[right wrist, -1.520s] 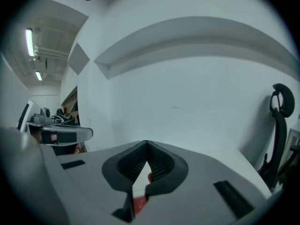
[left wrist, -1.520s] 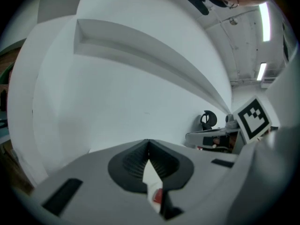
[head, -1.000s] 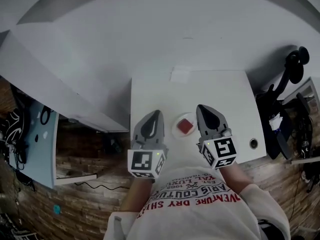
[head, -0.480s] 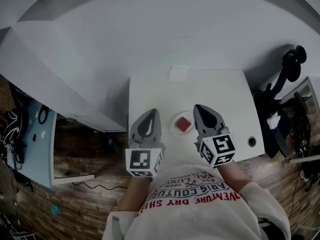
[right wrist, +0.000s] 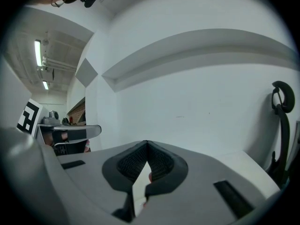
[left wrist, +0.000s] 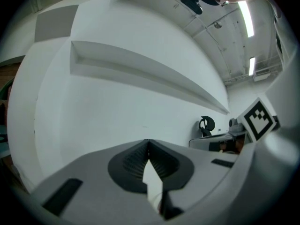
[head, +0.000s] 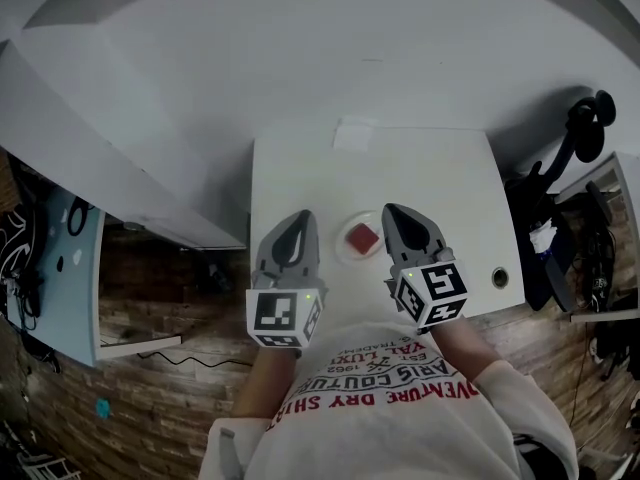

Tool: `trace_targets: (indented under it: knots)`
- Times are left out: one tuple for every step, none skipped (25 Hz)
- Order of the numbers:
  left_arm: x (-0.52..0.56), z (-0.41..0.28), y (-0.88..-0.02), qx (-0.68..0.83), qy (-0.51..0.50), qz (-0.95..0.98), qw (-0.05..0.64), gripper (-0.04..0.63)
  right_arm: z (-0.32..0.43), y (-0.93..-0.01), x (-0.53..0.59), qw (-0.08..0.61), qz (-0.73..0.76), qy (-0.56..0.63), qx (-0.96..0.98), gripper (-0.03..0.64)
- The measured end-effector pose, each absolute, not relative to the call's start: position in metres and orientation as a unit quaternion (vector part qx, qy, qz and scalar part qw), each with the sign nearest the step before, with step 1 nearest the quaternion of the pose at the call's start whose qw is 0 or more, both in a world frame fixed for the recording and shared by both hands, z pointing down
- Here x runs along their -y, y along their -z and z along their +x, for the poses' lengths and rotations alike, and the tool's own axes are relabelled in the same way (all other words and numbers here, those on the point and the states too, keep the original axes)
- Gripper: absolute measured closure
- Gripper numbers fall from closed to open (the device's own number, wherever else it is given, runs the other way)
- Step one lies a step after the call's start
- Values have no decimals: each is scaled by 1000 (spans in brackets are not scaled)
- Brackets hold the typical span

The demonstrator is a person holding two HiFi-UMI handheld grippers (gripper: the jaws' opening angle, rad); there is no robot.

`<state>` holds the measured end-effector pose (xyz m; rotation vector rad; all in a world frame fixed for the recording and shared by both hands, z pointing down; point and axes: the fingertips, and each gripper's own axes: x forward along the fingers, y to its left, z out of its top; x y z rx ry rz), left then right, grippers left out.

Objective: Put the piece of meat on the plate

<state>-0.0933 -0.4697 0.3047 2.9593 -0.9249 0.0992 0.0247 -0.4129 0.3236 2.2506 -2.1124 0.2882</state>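
Left tongs (head: 299, 218), right tongs (head: 393, 212) barely moved, shut, meat (head: 361, 236) on plate (head: 343, 249)

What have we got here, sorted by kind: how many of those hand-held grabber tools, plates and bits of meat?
Grippers: 2, the left gripper and the right gripper
plate: 1
piece of meat: 1, lying on the plate
Total: 4
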Motion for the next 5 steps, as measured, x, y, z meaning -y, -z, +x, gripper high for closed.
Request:
trace_targets:
  knots:
    - [470,-93,-306,299,-33,954,22,591,25,-325,414,22,725,-94,682,605]
    - [471,-93,-308,299,-35,953,24,591,25,-326,415,22,724,-95,683,604]
    - [472,-92,-310,299,-36,953,25,591,25,-328,416,23,723,-95,684,605]
    - [473,-91,-311,298,-37,953,26,591,25,-329,417,23,722,-96,684,606]
    - [473,-90,-312,298,-38,953,27,591,25,-330,418,24,722,-97,685,604]
